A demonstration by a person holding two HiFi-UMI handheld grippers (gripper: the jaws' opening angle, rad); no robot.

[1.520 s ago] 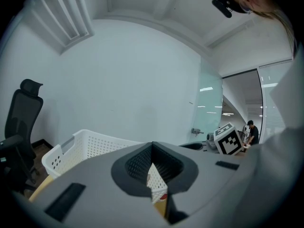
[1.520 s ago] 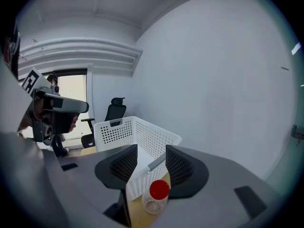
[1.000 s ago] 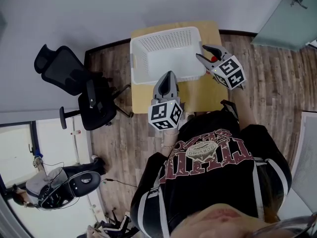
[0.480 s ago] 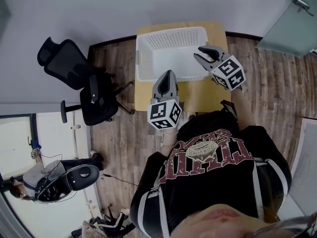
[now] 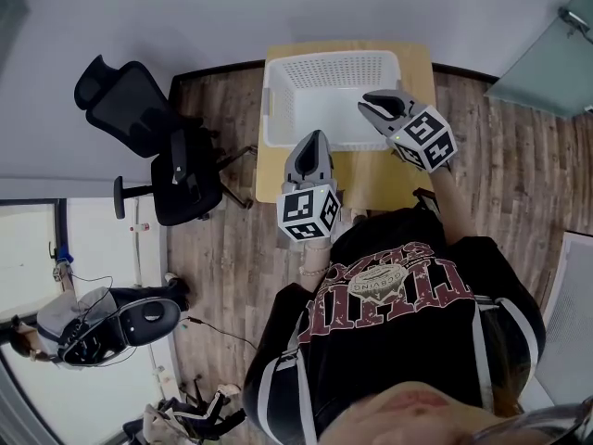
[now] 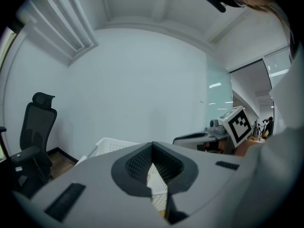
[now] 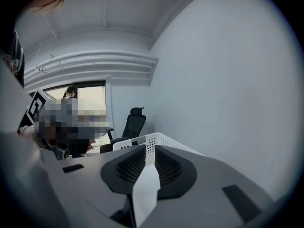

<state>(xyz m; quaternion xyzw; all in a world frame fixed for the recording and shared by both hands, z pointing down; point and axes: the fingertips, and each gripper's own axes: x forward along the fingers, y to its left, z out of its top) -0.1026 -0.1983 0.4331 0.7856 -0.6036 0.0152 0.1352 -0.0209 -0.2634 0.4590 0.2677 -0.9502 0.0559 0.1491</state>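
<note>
Basket (image 5: 329, 63) stands at the far end of the worktop (image 5: 380, 170), and its mesh wall shows past both sets of fingers. The left gripper (image 6: 152, 145) has its fingers pressed together with nothing between them. The right gripper (image 7: 150, 148) leaves a narrow gap, also holding nothing, and hangs over the basket's near right corner, hiding part of the inside. The worktop's edges drop to wooden floor (image 5: 500, 156). A black office chair (image 5: 139, 119) stands well off to the left.

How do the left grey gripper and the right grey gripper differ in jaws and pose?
The left grey gripper has its jaw tips together; the right grey gripper shows a narrow gap. The left gripper points straight forward; the right gripper points leftward. Both face the white perforated basket.
</note>
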